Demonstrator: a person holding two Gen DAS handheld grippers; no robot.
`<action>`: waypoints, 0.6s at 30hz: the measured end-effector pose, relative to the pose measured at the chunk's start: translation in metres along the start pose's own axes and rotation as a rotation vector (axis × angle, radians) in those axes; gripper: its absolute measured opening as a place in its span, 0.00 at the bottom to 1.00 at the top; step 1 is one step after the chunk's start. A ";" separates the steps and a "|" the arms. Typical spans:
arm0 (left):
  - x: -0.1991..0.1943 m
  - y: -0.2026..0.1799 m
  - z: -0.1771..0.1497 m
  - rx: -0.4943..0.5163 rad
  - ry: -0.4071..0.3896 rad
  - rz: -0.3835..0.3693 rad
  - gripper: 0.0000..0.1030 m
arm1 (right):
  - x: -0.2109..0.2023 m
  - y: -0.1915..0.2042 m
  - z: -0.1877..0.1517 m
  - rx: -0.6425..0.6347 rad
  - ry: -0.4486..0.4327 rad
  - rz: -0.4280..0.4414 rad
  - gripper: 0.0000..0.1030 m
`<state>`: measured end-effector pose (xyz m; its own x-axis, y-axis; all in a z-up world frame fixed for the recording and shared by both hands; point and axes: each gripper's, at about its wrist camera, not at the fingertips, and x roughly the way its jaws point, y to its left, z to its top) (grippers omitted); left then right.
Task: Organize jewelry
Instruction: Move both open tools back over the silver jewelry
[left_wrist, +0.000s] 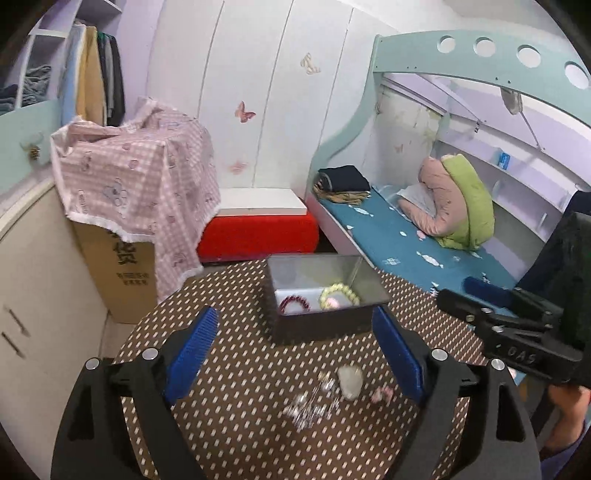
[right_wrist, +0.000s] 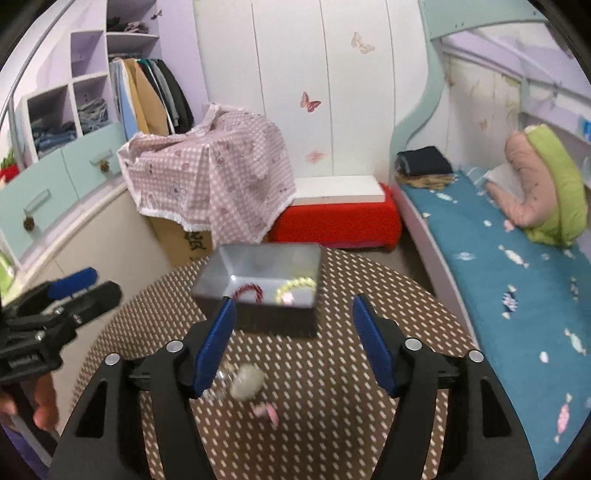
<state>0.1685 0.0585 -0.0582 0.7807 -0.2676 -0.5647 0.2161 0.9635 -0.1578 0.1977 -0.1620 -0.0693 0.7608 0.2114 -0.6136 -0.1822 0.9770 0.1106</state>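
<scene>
1. Pale wardrobe doors with butterfly stickers (left_wrist: 245, 112) closed off the far side of a child's bedroom, with a teal-framed bunk bed (left_wrist: 413, 236) along the right and a cardboard box under a pink checked cloth (left_wrist: 140, 173) on the left.
2. Near the cameras stood a round table covered in a brown mat with pale dashes (left_wrist: 236, 332).
3. On its far half sat a dark rectangular tin box (left_wrist: 325, 295), open at the top, holding a dark red bead bracelet (left_wrist: 294, 304) on the left and a pale yellow-green bead bracelet (left_wrist: 339, 294) on the right.
4. Loose pieces lay on the mat nearer the cameras: a pale greenish stone pendant (left_wrist: 350, 381), a blurred tangle of clear, silvery beads (left_wrist: 314, 402) to its left and a small pink trinket (left_wrist: 382, 395) to its right.
5. The left gripper (left_wrist: 295, 350) hung above these pieces with its blue pads spread wide, gripping nothing.
6. The right gripper (right_wrist: 293, 343) was likewise parted and empty, poised between the box and the pendant.
</scene>
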 end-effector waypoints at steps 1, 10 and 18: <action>-0.002 0.002 -0.010 -0.007 0.006 0.021 0.81 | -0.003 -0.001 -0.005 -0.003 0.000 -0.011 0.64; 0.013 0.021 -0.070 -0.051 0.130 0.055 0.81 | 0.007 -0.008 -0.072 -0.001 0.115 -0.040 0.64; 0.034 0.014 -0.090 -0.035 0.186 0.052 0.81 | 0.028 -0.002 -0.098 -0.009 0.184 -0.024 0.64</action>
<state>0.1455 0.0624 -0.1524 0.6676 -0.2163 -0.7124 0.1556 0.9763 -0.1506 0.1585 -0.1611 -0.1633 0.6384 0.1790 -0.7487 -0.1719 0.9812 0.0879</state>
